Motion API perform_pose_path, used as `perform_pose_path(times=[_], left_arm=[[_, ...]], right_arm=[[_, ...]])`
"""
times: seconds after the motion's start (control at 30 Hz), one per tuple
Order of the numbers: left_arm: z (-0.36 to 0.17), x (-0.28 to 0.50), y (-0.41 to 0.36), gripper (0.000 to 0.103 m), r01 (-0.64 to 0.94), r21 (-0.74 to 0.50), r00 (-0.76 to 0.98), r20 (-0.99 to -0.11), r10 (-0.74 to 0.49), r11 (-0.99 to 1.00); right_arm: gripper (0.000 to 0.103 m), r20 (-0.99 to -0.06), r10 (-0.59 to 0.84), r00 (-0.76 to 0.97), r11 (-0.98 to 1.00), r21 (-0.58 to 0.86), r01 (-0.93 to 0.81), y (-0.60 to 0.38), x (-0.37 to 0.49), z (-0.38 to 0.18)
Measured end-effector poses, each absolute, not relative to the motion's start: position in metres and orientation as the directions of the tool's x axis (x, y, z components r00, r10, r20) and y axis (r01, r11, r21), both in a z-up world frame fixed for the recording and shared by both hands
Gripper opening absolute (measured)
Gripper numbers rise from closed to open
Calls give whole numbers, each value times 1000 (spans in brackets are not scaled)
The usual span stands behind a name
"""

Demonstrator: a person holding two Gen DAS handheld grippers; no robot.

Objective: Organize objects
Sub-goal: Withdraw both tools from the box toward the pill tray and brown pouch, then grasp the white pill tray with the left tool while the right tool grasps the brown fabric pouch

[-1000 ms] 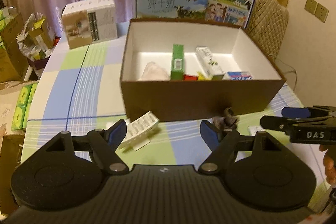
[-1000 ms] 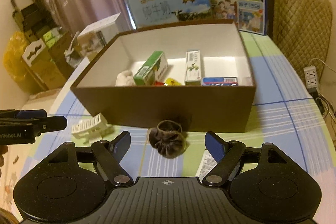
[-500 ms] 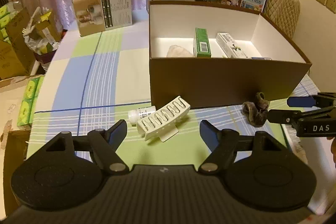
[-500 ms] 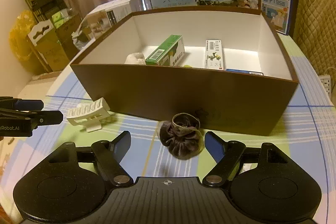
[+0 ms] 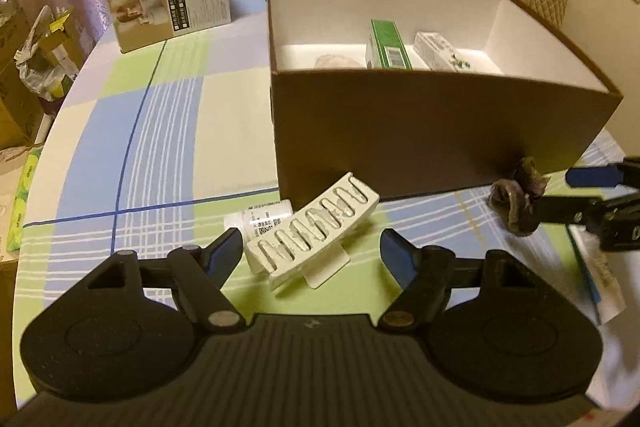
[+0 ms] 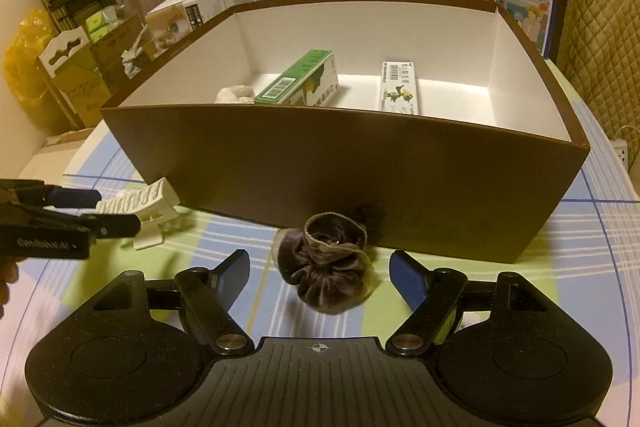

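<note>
White clip (image 5: 316,227) between spread left gripper (image 5: 312,251) jaws; right gripper (image 6: 320,267) low, spread, flanking scrunchie (image 6: 326,267).

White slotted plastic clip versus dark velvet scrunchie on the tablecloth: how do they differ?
The white slotted plastic clip is rigid and pale; the dark velvet scrunchie is soft and crumpled. The clip sits between the open left gripper's fingers, the scrunchie between the open right gripper's. Both lie outside the brown cardboard box.
</note>
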State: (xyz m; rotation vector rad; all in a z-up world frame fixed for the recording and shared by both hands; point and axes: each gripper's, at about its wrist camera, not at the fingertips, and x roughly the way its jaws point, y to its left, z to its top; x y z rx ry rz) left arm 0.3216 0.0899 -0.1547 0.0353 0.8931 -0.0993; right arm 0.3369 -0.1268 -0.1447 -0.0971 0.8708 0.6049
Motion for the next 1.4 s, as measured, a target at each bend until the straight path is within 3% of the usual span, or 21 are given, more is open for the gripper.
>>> perform_pose_path(times=[0.2,0.4,0.57,1.13,1.2,1.27,1.4], left_arm=[[-161,325,88,63,119,-23,608,-789,-91,993],[-161,322,76,40,179,-101,545,-818,-184,979],[-155,319,60,39,245,-146,515,-818,-256,958],[-163,347,29,39,194,-43,535,-833,-142,980],[-167,351,24,35,193,-25,532,-838,-126,981],[-169,352,22,24,189,-24,524,-843,-122,982],[-169,351,23,24,182,-22,516,-849,-115,983]], right_arm=[[75,-750,452,483,833,161,-529,-128,339,-146],[75,-755,449,478,833,160,-529,-127,338,-146],[75,-762,445,470,832,158,-531,-127,338,-147],[75,-767,436,470,828,137,-544,-120,339,-155],[74,-762,438,476,827,134,-546,-119,339,-155],[74,-762,437,479,826,129,-549,-118,339,-156],[70,-765,433,478,827,125,-549,-118,341,-158]])
